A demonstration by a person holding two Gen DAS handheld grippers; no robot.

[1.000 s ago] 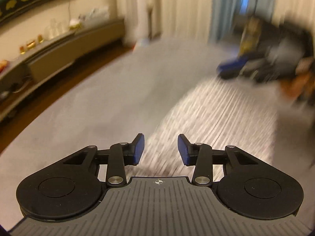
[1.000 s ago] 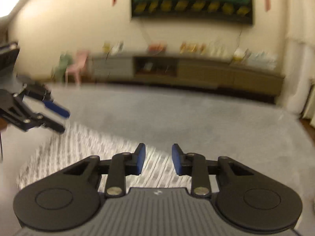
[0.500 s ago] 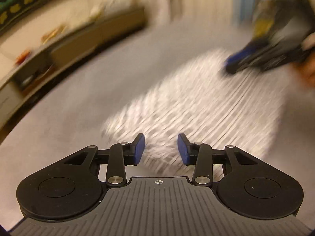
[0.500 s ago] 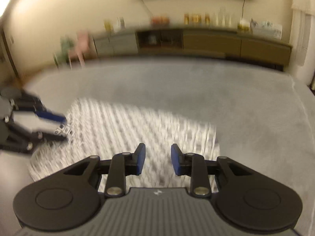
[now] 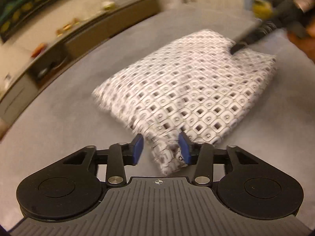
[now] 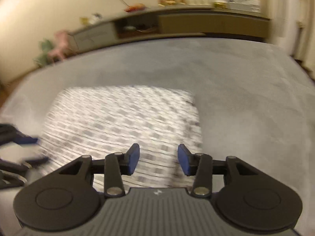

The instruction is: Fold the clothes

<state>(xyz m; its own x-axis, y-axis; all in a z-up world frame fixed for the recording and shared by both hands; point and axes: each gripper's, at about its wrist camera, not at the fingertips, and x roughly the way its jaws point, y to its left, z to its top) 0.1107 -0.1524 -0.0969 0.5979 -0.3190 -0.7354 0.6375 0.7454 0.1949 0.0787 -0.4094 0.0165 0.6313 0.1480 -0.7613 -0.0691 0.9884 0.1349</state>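
Note:
A white garment with a grey square pattern (image 5: 196, 92) lies folded into a flat rectangle on the grey surface (image 5: 74, 90). My left gripper (image 5: 160, 147) hovers at its near corner, jaws opening, with the corner of cloth lying between the blue pads but not pressed. In the right wrist view the same garment (image 6: 122, 122) is blurred. My right gripper (image 6: 158, 159) hangs over its near edge, jaws opening, nothing gripped. The right gripper's fingertips (image 5: 240, 45) show at the garment's far corner in the left wrist view. The left gripper (image 6: 27, 149) appears at the left edge of the right wrist view.
The grey surface (image 6: 246, 90) spreads wide around the garment. A long low cabinet (image 6: 196, 23) with small items on top runs along the far wall. A pink and a green small chair (image 6: 57, 49) stand by the wall. A person's hand (image 5: 307, 37) holds the right gripper.
Both grippers have tilted down and moved in over the garment, which now fills more of each view. Both pairs of jaws stand wider apart than before, the right one more so.

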